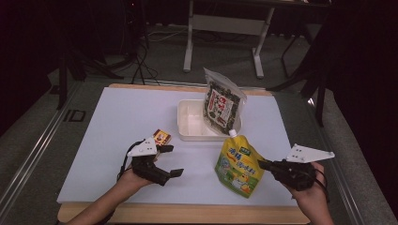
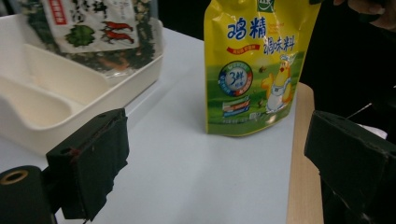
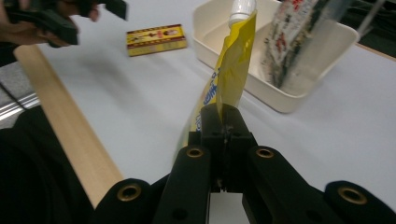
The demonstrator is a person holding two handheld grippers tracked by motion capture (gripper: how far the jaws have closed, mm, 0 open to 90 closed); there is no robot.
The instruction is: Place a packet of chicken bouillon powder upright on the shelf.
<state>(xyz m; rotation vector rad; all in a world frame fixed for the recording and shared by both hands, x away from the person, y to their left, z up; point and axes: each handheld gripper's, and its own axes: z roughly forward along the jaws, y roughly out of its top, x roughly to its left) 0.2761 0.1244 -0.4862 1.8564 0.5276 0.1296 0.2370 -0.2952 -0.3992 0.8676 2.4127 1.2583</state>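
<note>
Yellow seasoning pouch (image 1: 239, 165) hangs pinched by its edge in your right gripper (image 1: 263, 164), upright above the tabletop (image 1: 117, 122) (beside the white tray (image 1: 187, 123)); your left gripper (image 1: 169, 161) gapes empty.

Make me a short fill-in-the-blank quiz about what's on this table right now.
1. The right hand-held gripper is shut on the ____ pouch.
2. The seaweed bag stands in the white ____.
3. The left hand-held gripper has its jaws ____.
4. The small box lies on the ____.

Missing words: yellow; tray; open; table
</note>
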